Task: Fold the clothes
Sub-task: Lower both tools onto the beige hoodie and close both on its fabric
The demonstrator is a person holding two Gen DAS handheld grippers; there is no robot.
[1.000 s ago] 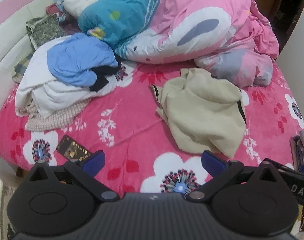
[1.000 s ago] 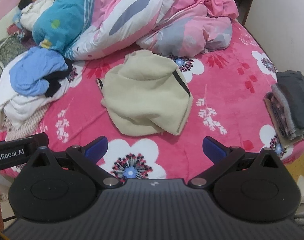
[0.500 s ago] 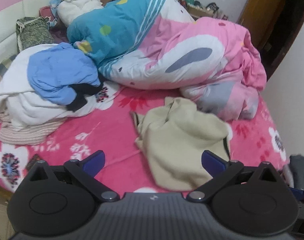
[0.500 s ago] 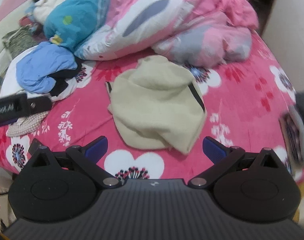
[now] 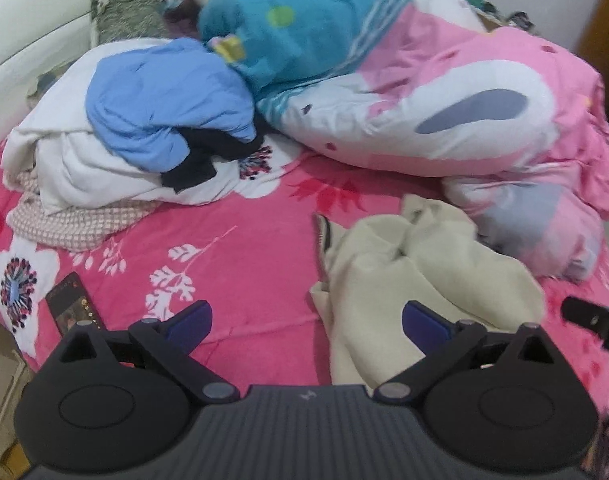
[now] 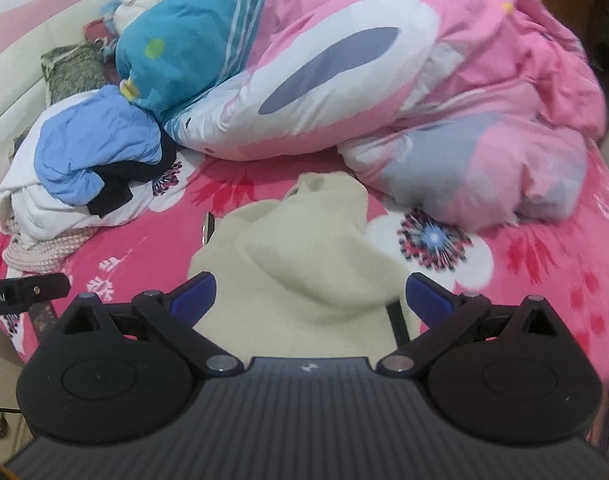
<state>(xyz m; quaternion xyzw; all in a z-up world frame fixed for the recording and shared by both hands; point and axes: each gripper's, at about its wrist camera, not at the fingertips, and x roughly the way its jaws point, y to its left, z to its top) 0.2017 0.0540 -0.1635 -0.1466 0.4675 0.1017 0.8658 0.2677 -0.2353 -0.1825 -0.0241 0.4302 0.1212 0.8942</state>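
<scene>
A pink floral bed (image 5: 240, 248) carries a bunched quilt (image 6: 384, 92) at twelve o'clock, a clothes heap (image 5: 116, 136) at ten, and a crumpled cream garment (image 6: 304, 256) at centre. The left gripper (image 5: 306, 320) and right gripper (image 6: 309, 296) hover wide open, holding nothing. A careless pinch may snag the bedcover beneath, judging by the soft folds.

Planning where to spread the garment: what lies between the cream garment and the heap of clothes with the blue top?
Only bare pink floral bedspread between the cream garment and the heap, clearest in the left wrist view.
</scene>
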